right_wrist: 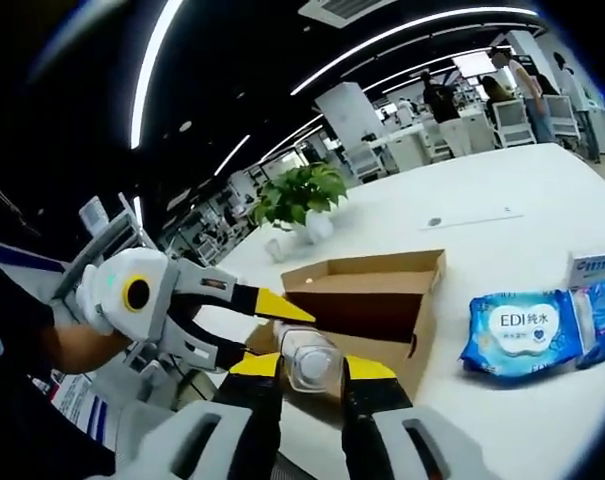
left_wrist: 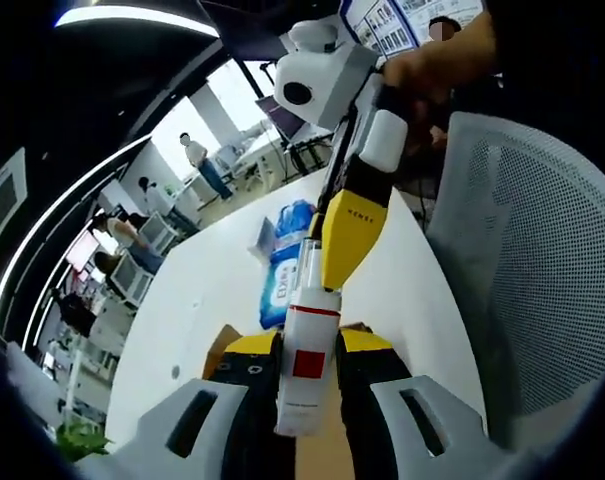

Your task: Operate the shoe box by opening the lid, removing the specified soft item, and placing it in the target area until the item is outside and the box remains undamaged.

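Left gripper view: the left gripper [left_wrist: 304, 385] is seen at the bottom, its yellow-tipped jaws closed on a white bottle [left_wrist: 304, 375] with red markings, which is held upright between them. The other hand-held tool, the right gripper [left_wrist: 347, 235], is seen coming in from above, its yellow jaw tips pressed at the top of the same bottle; a hand [left_wrist: 437, 65] is wrapped around its handle. A brown patch of the shoe box [left_wrist: 219, 350] is glimpsed just behind the left jaw, mostly hidden. A blue wipes pack [left_wrist: 287, 265] is laid flat on the white table [left_wrist: 192, 310] beyond the bottle, touching nothing held. A white mesh chair [left_wrist: 527, 260] is seen at the right, and people stand in the office behind.

Right gripper view: the right gripper [right_wrist: 307, 375] is seen at the bottom, its jaws clamped on the clear-white top of the bottle [right_wrist: 307, 360]. The left gripper [right_wrist: 217, 315] is seen entering from the left, yellow tips at the bottle, closed on it. The cardboard shoe box [right_wrist: 377, 300] sits open just behind the bottle, lid flap up, interior dark; its contents cannot be told. The wipes pack [right_wrist: 522, 335] lies on the table [right_wrist: 462, 215] to the right of the box, outside it and apart from both grippers. A potted plant [right_wrist: 302, 200] stands further back.
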The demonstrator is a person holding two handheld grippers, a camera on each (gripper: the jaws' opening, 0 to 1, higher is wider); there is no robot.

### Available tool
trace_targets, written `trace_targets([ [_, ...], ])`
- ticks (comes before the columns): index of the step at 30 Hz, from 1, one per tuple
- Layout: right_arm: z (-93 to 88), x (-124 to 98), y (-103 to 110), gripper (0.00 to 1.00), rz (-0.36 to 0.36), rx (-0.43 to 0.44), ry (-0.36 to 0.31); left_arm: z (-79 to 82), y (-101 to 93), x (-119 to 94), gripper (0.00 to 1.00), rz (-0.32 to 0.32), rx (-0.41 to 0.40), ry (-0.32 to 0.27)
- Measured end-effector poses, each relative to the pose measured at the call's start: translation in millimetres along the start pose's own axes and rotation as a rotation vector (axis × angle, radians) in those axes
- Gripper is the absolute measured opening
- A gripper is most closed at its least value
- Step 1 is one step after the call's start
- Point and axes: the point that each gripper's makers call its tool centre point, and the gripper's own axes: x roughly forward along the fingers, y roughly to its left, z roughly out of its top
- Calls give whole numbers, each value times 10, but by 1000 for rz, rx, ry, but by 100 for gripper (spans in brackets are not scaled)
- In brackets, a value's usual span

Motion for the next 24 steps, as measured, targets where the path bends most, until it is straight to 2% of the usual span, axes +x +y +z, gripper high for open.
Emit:
trace_targets([
  [7, -46, 10, 3, 17, 1, 9, 10, -25, -30, 11, 21, -8, 23, 6],
  [13, 5, 8, 42, 14, 25, 43, -8, -51, -26, 23, 21, -16, 20, 6],
  [18, -9, 1, 17, 13, 11, 28, 7, -38, -36, 46, 21, -21, 23, -8],
  [24, -11, -28, -5, 12, 11, 64, -8, -9, -37, 53, 21, -20, 27, -32],
])
